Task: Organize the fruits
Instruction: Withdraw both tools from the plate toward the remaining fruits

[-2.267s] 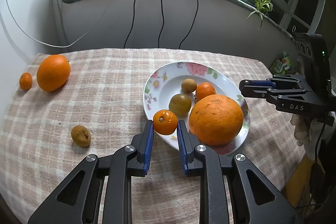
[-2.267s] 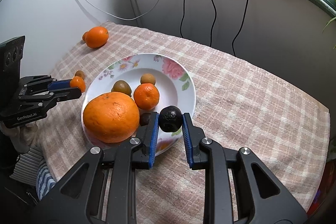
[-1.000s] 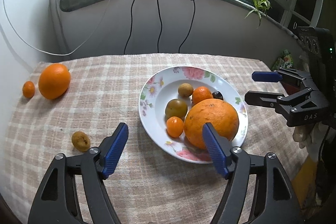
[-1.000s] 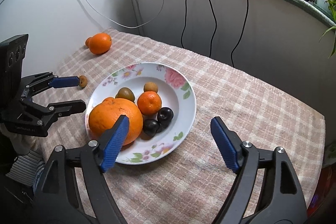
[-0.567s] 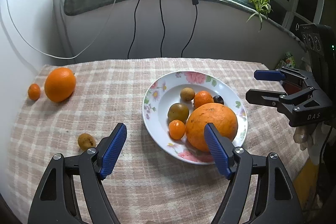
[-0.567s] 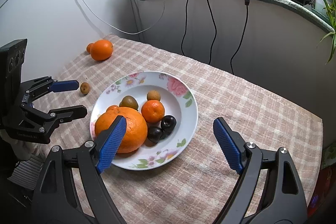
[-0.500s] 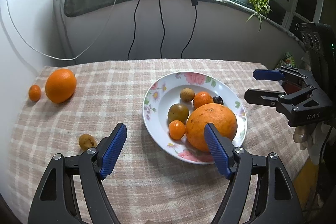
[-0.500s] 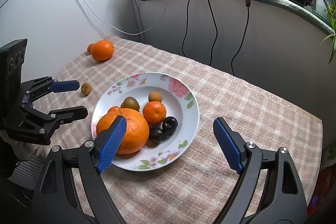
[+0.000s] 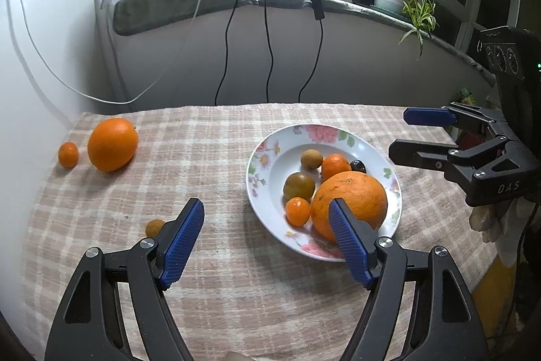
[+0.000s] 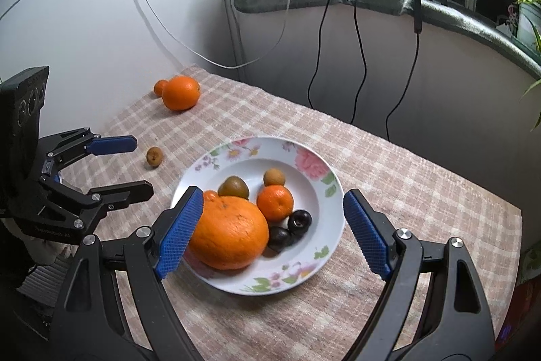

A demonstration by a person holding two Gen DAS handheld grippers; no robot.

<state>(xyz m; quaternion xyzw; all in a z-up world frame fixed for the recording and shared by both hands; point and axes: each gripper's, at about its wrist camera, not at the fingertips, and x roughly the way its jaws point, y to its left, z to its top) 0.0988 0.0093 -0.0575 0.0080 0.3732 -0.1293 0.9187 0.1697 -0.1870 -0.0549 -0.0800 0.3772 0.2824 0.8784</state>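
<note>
Left wrist view: we see the left gripper (image 9: 265, 241) spread wide and empty above the counter (image 9: 219, 286); the floral plate (image 9: 267, 158) of fruit lies right, a small brown fruit (image 9: 154, 227) near its left finger.

Right wrist view: the right gripper (image 10: 272, 232) hangs wide and empty over the plate, where the large orange (image 10: 228, 234) and two dark plums (image 10: 290, 227) lie.

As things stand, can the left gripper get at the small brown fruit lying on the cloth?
Probably yes. The left gripper is open and empty, the small brown fruit lies just beyond its left finger, and only bare checked cloth surrounds it.
</note>
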